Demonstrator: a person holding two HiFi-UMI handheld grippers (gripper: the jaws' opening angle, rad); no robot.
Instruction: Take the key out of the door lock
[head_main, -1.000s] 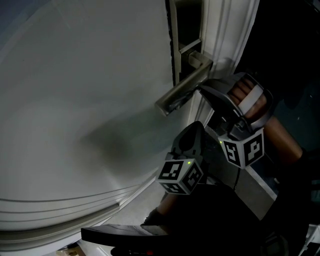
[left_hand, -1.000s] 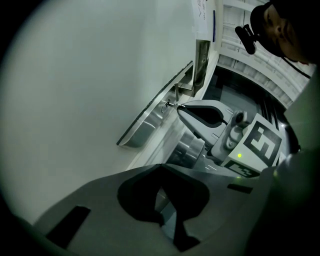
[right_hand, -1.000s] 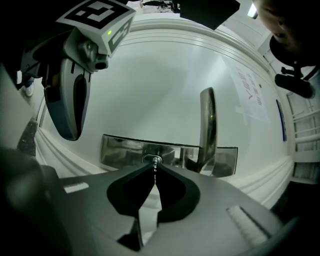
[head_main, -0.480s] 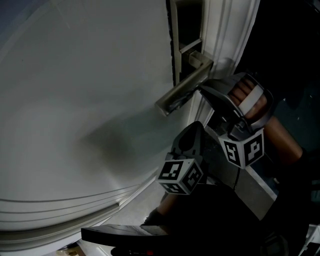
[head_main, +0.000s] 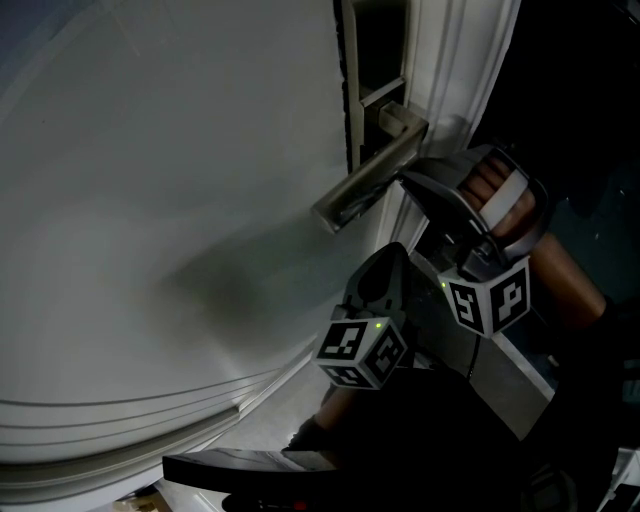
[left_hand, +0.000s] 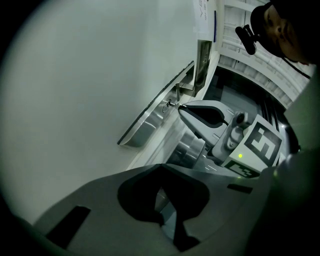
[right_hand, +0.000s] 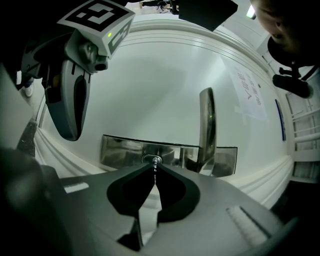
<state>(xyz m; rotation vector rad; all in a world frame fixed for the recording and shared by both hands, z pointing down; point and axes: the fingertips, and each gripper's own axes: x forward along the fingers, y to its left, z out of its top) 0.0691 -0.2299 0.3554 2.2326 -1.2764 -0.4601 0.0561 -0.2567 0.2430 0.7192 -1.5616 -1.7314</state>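
Note:
The small metal key (right_hand: 155, 161) sits in the lock cylinder of a steel plate (right_hand: 122, 150) on the white door (head_main: 150, 200). My right gripper (right_hand: 154, 169) is shut on the key, its tips pressed against the cylinder. The left gripper view shows the same from the side: the key (left_hand: 169, 104) at the right gripper's (left_hand: 181, 107) tip. The lever handle (right_hand: 207, 125) stands just right of the lock; in the head view the handle (head_main: 365, 188) juts out above the right gripper (head_main: 408, 180). My left gripper (head_main: 392, 255) hangs lower, shut on nothing, away from the door.
The door frame (head_main: 455, 60) runs beside the door's edge. A paper notice (right_hand: 247, 87) is stuck on the door above the handle. The person's hand (head_main: 495, 195) grips the right gripper. Dark floor lies below.

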